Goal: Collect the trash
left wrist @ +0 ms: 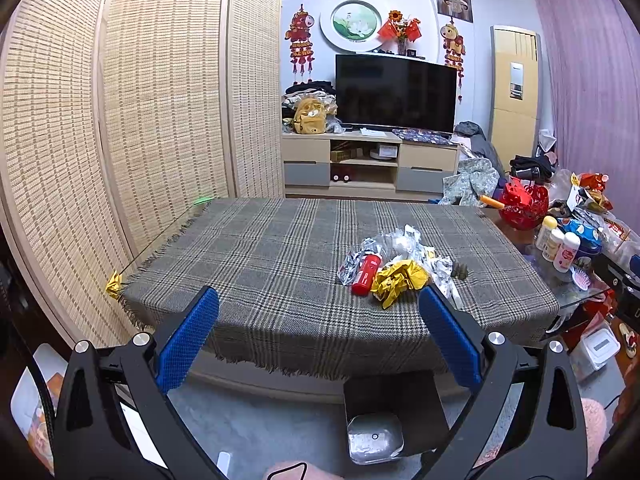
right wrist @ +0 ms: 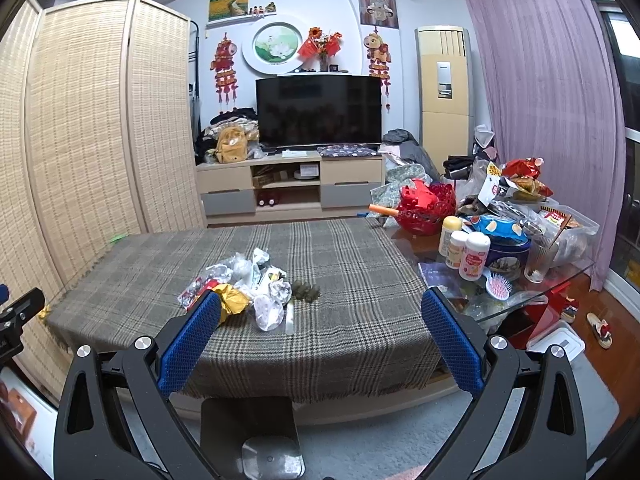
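A pile of trash lies on the plaid-covered table [left wrist: 260, 248]: a red can [left wrist: 366, 274], a crumpled yellow wrapper [left wrist: 398, 278], silver and white wrappers [left wrist: 404, 242] and a small brown lump [left wrist: 460, 271]. The pile also shows in the right wrist view [right wrist: 256, 284], with the yellow wrapper [right wrist: 234, 300] and brown lump [right wrist: 306, 291]. A black bin with a shiny inside bottom [left wrist: 378, 438] stands on the floor at the table's front edge; it also shows in the right wrist view [right wrist: 256, 436]. My left gripper [left wrist: 318, 300] is open and empty, short of the table. My right gripper [right wrist: 320, 304] is open and empty, likewise.
A glass side table [right wrist: 532, 296] at the right holds bottles [right wrist: 472, 256], a red basket [right wrist: 426, 208], a hairbrush and snack bags. A woven folding screen [left wrist: 120, 120] stands along the left. A TV stand [left wrist: 344, 164] is behind the table. A white box [right wrist: 556, 344] sits on the floor.
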### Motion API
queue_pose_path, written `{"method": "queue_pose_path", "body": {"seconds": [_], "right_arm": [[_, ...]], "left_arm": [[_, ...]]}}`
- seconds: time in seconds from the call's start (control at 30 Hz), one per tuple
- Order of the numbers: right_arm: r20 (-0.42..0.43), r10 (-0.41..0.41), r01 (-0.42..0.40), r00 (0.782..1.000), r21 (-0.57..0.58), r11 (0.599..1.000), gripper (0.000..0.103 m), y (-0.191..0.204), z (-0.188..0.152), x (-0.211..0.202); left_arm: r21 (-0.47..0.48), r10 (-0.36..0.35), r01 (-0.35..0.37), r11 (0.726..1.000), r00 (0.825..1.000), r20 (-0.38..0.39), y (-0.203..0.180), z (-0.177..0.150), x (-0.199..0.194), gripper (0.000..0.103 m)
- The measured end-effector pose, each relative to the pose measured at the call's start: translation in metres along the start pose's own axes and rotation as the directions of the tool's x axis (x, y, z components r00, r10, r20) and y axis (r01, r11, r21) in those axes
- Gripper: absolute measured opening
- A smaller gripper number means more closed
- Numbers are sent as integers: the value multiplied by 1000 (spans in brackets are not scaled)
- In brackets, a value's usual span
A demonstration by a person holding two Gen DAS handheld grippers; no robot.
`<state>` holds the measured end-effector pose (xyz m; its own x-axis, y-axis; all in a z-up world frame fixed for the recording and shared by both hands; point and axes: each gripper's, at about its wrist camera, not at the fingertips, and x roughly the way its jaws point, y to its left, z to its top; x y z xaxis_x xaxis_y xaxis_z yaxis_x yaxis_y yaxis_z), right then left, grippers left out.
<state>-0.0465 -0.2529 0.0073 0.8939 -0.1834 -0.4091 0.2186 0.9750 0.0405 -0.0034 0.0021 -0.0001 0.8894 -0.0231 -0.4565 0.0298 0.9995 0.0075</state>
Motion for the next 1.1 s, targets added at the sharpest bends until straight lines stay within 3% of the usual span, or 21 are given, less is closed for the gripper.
{"method": "queue_pose_path", "body": {"seconds": [1.1], "right_arm": [[-19, -13, 13, 1000, 9, 1000, 100, 2, 5, 12]], "left_arm": [[12, 5, -5, 1000, 1000, -14, -3, 6, 11, 95]]}}
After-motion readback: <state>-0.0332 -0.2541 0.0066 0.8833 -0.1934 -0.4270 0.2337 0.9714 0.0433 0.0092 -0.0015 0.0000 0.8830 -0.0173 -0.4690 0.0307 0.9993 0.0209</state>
